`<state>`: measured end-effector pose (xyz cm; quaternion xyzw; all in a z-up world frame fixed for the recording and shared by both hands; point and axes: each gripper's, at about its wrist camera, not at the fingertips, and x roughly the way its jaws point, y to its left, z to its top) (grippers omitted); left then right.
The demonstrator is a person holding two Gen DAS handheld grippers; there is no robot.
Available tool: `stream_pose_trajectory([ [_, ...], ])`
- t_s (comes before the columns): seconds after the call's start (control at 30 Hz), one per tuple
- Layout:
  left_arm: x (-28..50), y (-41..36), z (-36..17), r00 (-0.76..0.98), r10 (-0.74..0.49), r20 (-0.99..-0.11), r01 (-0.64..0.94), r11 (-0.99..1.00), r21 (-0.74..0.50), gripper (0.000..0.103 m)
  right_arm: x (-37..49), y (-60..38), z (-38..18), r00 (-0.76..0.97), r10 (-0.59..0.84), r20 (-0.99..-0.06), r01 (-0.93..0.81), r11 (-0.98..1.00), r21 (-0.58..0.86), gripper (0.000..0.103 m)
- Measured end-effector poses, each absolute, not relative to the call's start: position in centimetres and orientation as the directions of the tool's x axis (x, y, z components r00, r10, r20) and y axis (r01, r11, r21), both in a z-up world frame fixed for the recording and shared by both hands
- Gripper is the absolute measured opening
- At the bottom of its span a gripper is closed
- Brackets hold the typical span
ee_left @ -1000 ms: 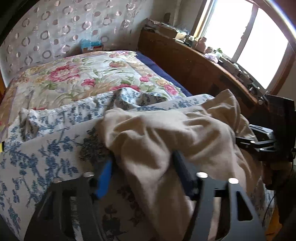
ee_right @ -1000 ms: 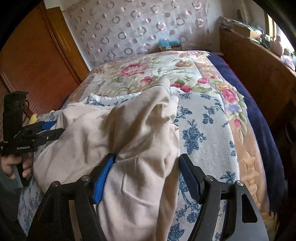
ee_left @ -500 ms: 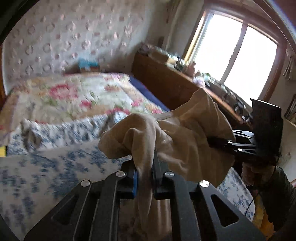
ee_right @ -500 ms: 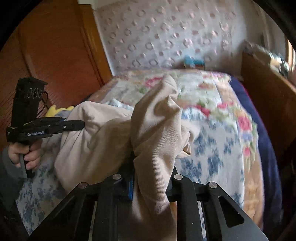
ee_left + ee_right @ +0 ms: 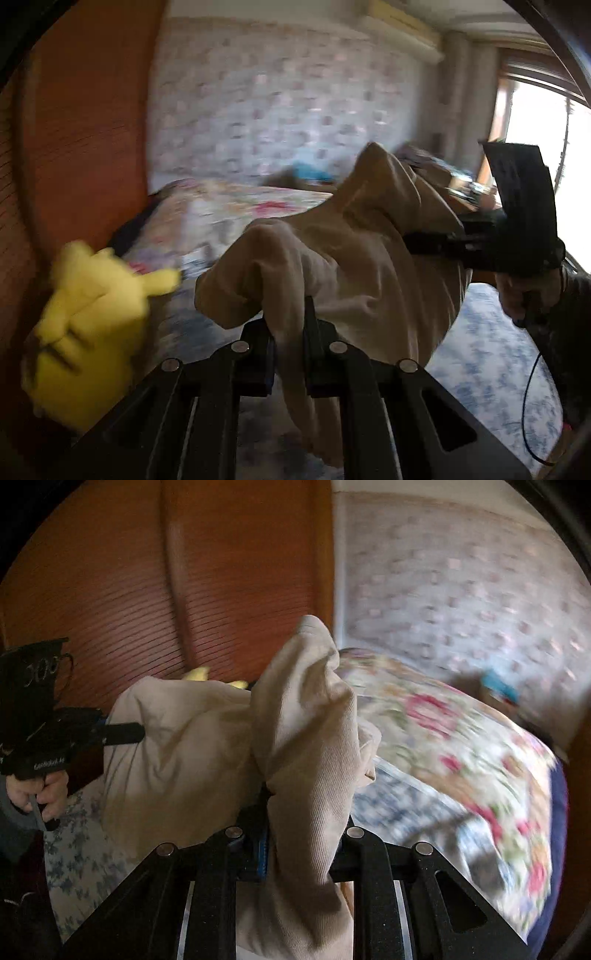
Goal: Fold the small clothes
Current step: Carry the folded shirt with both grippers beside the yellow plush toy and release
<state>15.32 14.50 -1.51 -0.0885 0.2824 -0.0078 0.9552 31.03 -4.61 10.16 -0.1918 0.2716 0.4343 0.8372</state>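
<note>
Beige garment (image 5: pixel 354 266) hangs between my two tools above the bed (image 5: pixel 461 746). Left hand-held gripper (image 5: pixel 290 343) is clamped on one bunch, right hand-held gripper (image 5: pixel 299 834) on another. Yellow plush toy (image 5: pixel 85 332) sits left.

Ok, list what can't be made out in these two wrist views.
- Beige garment: what kind it is stays unknown; bunched, with its lower part behind the left claw.
- Right claw pads: mostly buried in cloth in the right wrist view.
- Yellow plush toy: motion blur smears its features; the garment hides nearly all of it in the right wrist view.
- Floral bedspread: pattern blurred.
</note>
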Motion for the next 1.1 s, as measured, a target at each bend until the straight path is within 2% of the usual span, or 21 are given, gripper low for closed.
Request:
stream_pose_trajectory([
  [0.2, 13.6, 19.0, -5.3, 0.812, 0.027, -0.583, -0.194, 0.955, -0.225, 0.012, 34.6, 7.1, 8.5, 0.391, 0.616, -0.684, -0.897, 0.421, -0.134, 0.021],
  [0.4, 12.4, 19.7, -7.1, 0.784, 0.062, -0.618, -0.249, 0.943, -0.222, 0.012, 37.0, 15.3, 7.1, 0.342, 0.584, -0.736, -0.930, 0.324, -0.175, 0.021],
  [0.63, 12.0, 19.7, -7.8, 0.756, 0.106, -0.646, -0.285, 0.942, -0.179, 0.014, 39.1, 18.0, 6.9, 0.328, 0.583, -0.743, -0.936, 0.305, -0.175, 0.024],
  [0.7, 11.7, 19.4, -7.6, 0.760, 0.128, -0.637, -0.288, 0.945, -0.153, 0.028, 39.2, 16.3, 6.7, 0.330, 0.585, -0.741, -0.924, 0.360, -0.128, 0.045],
  [0.77, 11.0, 19.0, -7.2, 0.782, 0.107, -0.614, -0.256, 0.953, -0.159, 0.046, 39.2, 15.5, 6.7, 0.346, 0.566, -0.749, -0.895, 0.439, -0.082, 0.052],
  [0.83, 10.5, 18.4, -6.6, 0.797, 0.090, -0.597, -0.232, 0.958, -0.167, 0.053, 38.2, 14.1, 7.1, 0.394, 0.566, -0.724, -0.866, 0.493, -0.086, 0.053],
  [0.9, 10.1, 17.8, -5.9, 0.811, 0.077, -0.580, -0.209, 0.964, -0.165, 0.070, 37.4, 12.3, 7.3, 0.399, 0.590, -0.701, -0.852, 0.522, -0.045, 0.054],
  [0.97, 9.7, 16.8, -4.9, 0.830, 0.064, -0.554, -0.183, 0.970, -0.162, 0.082, 36.3, 10.2, 7.3, 0.431, 0.593, -0.680, -0.825, 0.564, -0.031, 0.055],
  [1.1, 9.2, 14.8, -3.2, 0.845, 0.059, -0.531, -0.148, 0.981, -0.127, 0.084, 32.5, 5.1, 6.9, 0.510, 0.584, -0.632, -0.768, 0.640, -0.030, 0.055],
])
